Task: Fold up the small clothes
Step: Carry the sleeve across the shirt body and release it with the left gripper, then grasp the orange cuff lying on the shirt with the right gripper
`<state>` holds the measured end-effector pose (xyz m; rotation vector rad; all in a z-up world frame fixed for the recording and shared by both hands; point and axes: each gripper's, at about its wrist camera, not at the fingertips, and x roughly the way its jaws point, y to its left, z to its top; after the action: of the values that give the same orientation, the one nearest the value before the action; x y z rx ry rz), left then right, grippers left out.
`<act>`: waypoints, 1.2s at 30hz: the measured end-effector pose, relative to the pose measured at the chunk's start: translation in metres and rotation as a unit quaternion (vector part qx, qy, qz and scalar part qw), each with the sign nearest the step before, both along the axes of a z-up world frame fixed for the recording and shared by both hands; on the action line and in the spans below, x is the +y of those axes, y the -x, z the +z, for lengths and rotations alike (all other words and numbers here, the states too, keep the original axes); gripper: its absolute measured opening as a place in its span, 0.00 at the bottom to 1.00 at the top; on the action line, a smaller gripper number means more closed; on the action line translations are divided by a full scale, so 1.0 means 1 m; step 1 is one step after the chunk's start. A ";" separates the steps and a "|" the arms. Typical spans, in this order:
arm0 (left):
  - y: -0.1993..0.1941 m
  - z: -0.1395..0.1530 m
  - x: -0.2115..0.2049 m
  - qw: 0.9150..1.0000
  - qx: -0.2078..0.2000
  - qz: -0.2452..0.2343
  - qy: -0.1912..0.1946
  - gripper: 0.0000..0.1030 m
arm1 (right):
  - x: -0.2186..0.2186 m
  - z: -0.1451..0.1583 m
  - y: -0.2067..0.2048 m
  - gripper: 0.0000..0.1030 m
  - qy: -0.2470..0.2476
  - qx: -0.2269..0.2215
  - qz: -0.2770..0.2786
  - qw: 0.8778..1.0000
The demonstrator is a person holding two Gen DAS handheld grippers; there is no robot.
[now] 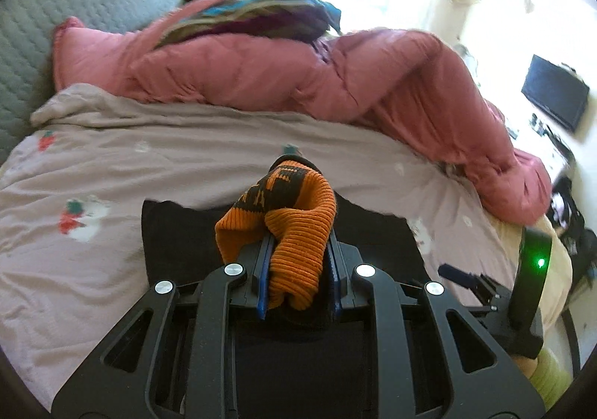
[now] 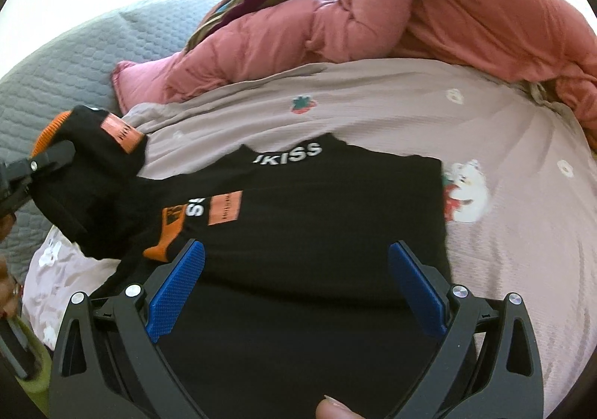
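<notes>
A bedroom in a home.
The bed (image 1: 168,158) has a pale pink sheet printed with strawberries and small white animals. A pink quilt (image 1: 298,75) lies bunched on it, with a striped cloth (image 1: 253,16) on top. A grey quilted headboard (image 1: 56,8) stands behind, and a dark screen (image 1: 554,92) hangs on the bright wall.

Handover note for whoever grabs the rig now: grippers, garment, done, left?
Left gripper: shut on the orange cuff of the black top's sleeve, lifted off the bed.
Right gripper: open, empty, above the black top.
The top lies flat on the pink sheet, lettering up; pink duvet behind.
Done: sleeve picked up.
Left: lay the sleeve across the body, then fold the rest.
</notes>
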<state>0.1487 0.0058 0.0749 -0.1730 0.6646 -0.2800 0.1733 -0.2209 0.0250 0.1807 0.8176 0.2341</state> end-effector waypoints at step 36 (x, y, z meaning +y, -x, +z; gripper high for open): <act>-0.007 -0.062 0.050 0.997 0.033 0.034 0.059 0.60 | 0.009 0.000 0.009 0.95 0.012 0.009 0.019 1.000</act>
<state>0.1557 0.0554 0.0130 -0.3191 0.7063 -0.2484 0.1642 -0.2117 0.0245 0.1442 0.8426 0.2588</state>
